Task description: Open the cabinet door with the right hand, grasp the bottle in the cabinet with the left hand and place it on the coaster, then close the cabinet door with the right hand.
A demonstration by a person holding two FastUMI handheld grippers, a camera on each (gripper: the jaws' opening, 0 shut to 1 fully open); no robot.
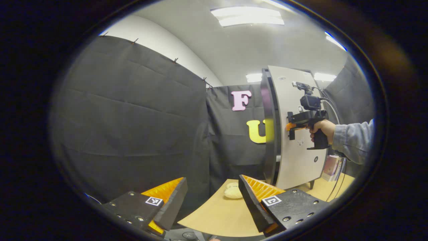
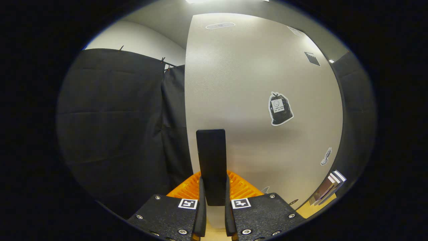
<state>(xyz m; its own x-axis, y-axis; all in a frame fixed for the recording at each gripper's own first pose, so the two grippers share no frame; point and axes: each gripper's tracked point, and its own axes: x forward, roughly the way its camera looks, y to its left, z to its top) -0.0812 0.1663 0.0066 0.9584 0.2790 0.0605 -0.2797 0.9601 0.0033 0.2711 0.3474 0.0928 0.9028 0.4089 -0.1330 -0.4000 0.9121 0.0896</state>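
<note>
Right now, right gripper (image 2: pixel 214 201) clamped narrow on black upright bar handle (image 2: pixel 211 160) of pale grey matte cabinet door (image 2: pixel 254 100), both fingers pressed on handle's lower end. Seen from left gripper view too: right gripper (image 1: pixel 290 129) at door face (image 1: pixel 297 160), held by hand (image 1: pixel 322 129) in grey-blue sleeve (image 1: pixel 354 140). Door edge dark, slightly off cabinet body, cannot tell how far ajar. Left gripper (image 1: pixel 214 201) spread wide, holding nothing, hanging low over light wooden tabletop (image 1: pixel 217 214), well apart from door, left of it. Small pale round lumpy thing (image 1: pixel 233 191) on table just beyond left fingertips, near cabinet foot; possibly coaster, cannot tell. Stickers (image 2: pixel 280 108) on door front. Stacked books (image 2: pixel 329 187) beside cabinet, right.
</note>
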